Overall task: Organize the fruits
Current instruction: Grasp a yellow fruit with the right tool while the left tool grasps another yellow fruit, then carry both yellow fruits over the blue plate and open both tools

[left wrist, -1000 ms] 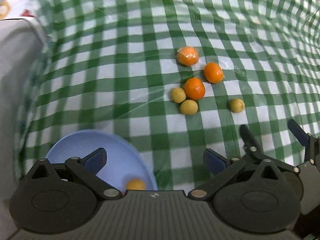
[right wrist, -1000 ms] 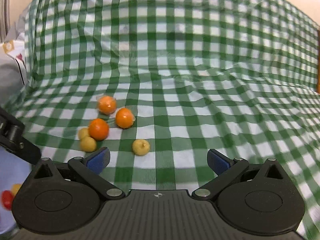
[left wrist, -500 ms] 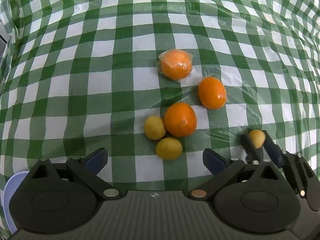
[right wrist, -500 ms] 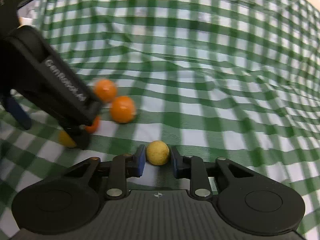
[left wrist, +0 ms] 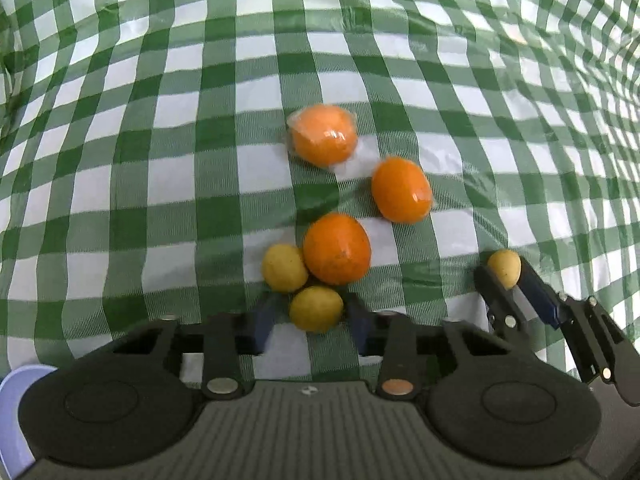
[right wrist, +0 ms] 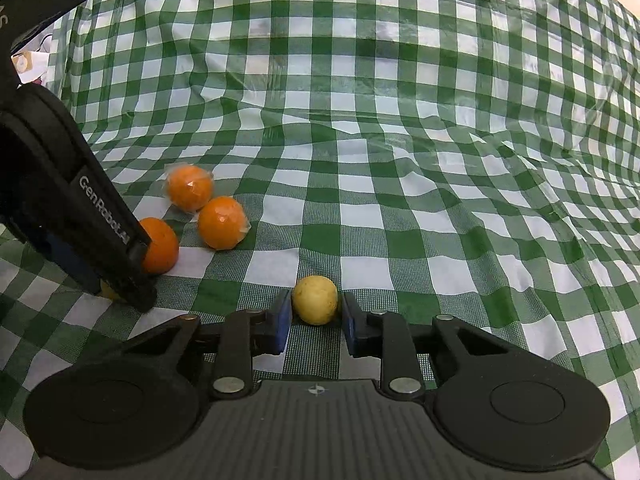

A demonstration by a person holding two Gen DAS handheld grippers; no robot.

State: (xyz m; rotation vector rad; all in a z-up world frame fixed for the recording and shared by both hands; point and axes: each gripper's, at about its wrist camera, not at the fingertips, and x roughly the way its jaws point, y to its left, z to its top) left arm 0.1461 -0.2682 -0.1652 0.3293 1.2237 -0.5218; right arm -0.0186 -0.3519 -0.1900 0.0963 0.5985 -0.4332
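While flanking round yellow fruits unclenched, left tool [left wrist: 310,322] and right tool [right wrist: 314,320] on glossy checked cloth [right wrist: 400,160].

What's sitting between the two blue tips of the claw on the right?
A small yellow fruit sits on the green checked tablecloth between the right claw tips; slim gaps show either side. The right wrist view shows it best.

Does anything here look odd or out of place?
Mostly no. Two oranges sit in clear plastic wrap while the third orange is bare. The checked tablecloth lies rumpled, with ridges.
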